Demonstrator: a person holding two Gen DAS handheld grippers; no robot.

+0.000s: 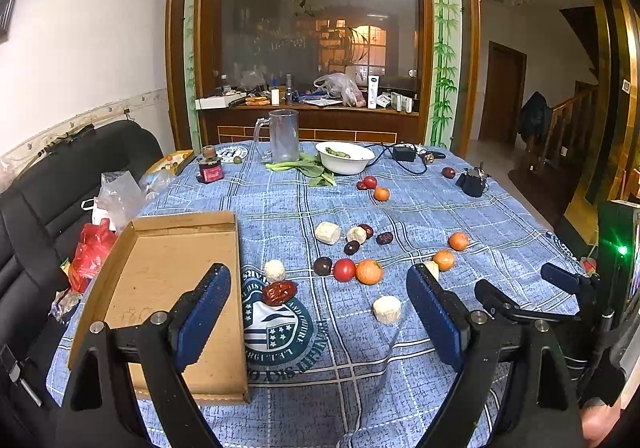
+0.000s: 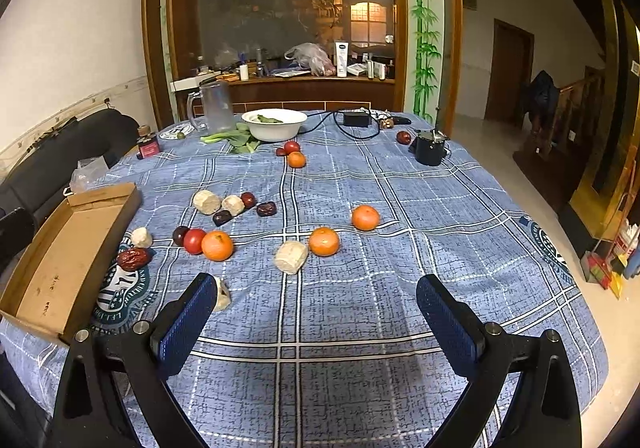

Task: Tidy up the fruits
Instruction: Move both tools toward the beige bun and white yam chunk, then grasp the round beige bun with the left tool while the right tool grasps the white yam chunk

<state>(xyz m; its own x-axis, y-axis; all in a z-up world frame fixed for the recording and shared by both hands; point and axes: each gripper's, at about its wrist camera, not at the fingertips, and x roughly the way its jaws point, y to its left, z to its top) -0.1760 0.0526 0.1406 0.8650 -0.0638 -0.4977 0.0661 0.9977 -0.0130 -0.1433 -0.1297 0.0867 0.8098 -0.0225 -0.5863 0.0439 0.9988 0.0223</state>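
Fruits lie scattered on the blue checked tablecloth [image 1: 360, 348]: several oranges [image 1: 369, 271] [image 2: 324, 241], red tomatoes [image 1: 344, 269] [image 2: 194, 240], dark plums [image 1: 322, 265], wrinkled red dates [image 1: 279, 292] [image 2: 134, 258] and pale cream chunks [image 1: 387, 309] [image 2: 291, 257]. An empty cardboard tray [image 1: 168, 288] [image 2: 60, 260] lies at the left. My left gripper [image 1: 318, 288] is open and empty above the table, just right of the tray. My right gripper [image 2: 316, 298] is open and empty, hovering near the front edge; it shows in the left wrist view [image 1: 520, 288] at the right.
A white bowl [image 1: 345, 157] [image 2: 274, 124], a glass mug [image 1: 280, 135], green leaves [image 1: 308, 167], a small jar [image 1: 210, 165], a black pot [image 2: 430, 147] and a power adapter [image 1: 404, 153] stand at the back. A black sofa [image 1: 60, 188] with plastic bags [image 1: 92, 252] is at the left.
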